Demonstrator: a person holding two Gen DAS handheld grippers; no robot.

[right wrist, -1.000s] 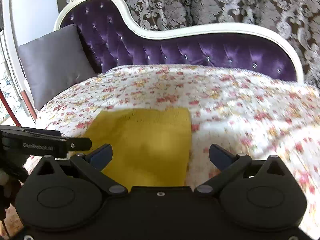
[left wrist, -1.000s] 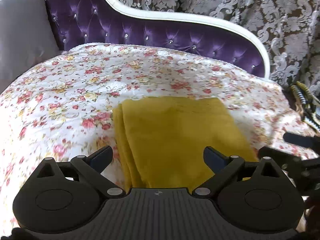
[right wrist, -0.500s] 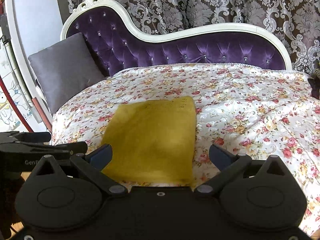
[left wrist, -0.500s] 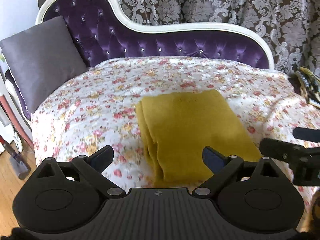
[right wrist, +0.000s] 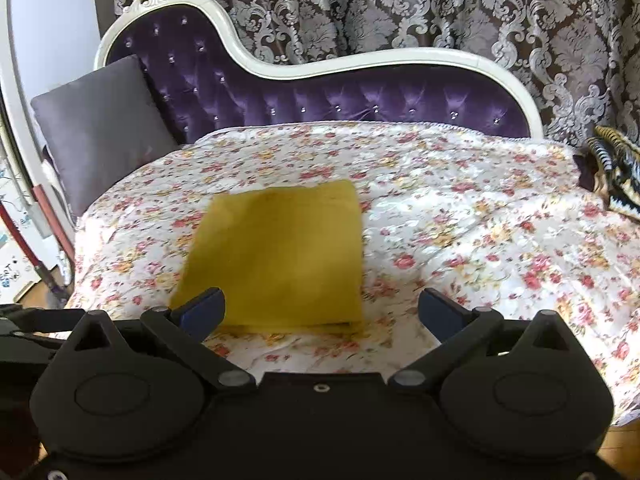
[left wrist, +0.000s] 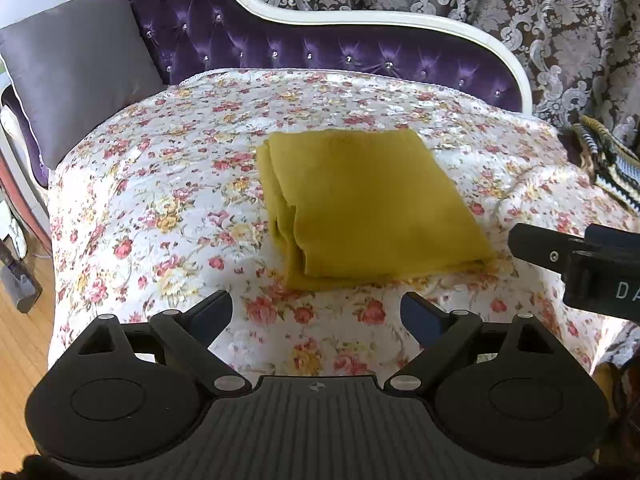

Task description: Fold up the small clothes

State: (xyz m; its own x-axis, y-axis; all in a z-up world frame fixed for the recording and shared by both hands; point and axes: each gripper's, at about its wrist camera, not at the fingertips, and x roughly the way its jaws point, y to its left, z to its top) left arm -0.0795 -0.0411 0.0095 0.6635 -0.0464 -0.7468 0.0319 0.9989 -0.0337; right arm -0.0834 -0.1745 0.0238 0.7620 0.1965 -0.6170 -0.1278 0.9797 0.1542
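Observation:
A mustard-yellow cloth (left wrist: 368, 204) lies folded into a flat rectangle on the floral bedspread (left wrist: 160, 184), its layered edges on the left. It also shows in the right wrist view (right wrist: 280, 256). My left gripper (left wrist: 318, 314) is open and empty, held back from the cloth's near edge. My right gripper (right wrist: 322, 310) is open and empty, just short of the cloth's near edge. The right gripper's body shows at the right edge of the left wrist view (left wrist: 580, 260).
A purple tufted chaise back (right wrist: 360, 100) with white trim runs behind the bedspread. A grey cushion (left wrist: 76, 68) leans at the left end. A striped knitted item (right wrist: 616, 172) lies at the right end. Patterned curtains (right wrist: 400, 4) hang behind. Wooden floor (left wrist: 16, 340) lies to the left.
Both grippers have pulled back and up from the folded cloth, which now lies farther away in both views. The cloth has not moved.

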